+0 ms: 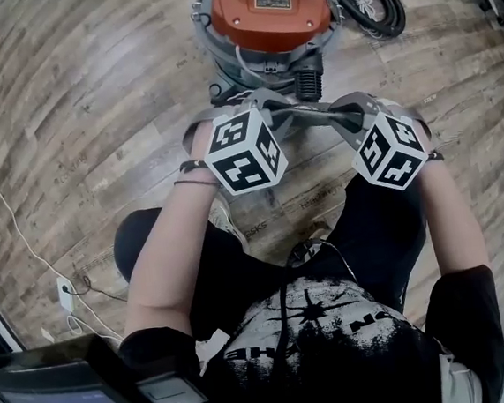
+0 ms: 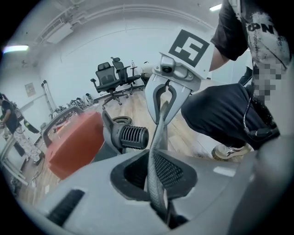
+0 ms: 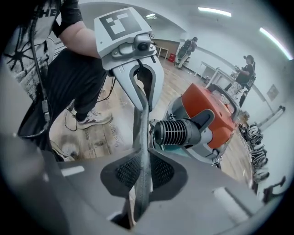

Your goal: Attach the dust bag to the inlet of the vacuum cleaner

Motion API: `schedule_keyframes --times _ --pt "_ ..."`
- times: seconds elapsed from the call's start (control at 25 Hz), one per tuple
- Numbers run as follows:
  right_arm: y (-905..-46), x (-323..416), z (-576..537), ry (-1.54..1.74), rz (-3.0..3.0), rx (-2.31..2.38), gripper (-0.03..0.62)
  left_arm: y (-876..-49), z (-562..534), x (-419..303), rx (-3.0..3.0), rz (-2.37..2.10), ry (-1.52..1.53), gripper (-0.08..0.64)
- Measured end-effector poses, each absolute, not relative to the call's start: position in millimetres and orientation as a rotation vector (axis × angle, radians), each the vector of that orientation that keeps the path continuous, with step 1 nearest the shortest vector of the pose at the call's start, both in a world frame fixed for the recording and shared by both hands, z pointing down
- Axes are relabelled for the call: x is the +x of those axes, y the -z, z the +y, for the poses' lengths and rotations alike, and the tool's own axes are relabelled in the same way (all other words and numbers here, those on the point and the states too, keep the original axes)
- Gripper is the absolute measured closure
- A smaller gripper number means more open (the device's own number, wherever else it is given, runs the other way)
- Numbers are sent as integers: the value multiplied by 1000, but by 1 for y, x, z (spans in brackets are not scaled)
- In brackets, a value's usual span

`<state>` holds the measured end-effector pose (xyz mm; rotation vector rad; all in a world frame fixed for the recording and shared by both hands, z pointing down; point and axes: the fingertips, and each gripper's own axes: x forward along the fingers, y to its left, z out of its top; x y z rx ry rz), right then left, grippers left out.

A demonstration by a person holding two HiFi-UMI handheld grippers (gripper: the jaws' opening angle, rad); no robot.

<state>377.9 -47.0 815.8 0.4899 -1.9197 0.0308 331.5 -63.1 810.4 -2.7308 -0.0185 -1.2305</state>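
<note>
The vacuum cleaner has an orange lid and stands on the wood floor straight ahead of me. Its black ribbed inlet points toward me and also shows as inlet and inlet. Between the two grippers stretches a thin grey piece of the dust bag, seen edge-on as bag edge and bag edge. My left gripper is shut on one end. My right gripper is shut on the other. The piece hangs just in front of the inlet, slightly above it.
A coiled black hose lies behind the vacuum at the right. A brown printed sheet lies on the floor by the person's shoe. A white cable and plug run along the left. Office chairs and people stand far off.
</note>
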Motion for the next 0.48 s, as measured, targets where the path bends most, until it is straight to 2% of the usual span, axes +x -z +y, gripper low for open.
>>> schedule_keyframes --times 0.48 --pt "-796 390 -73 -21 -1865 581 557 -790 -80 340 -2780 31 1155 535"
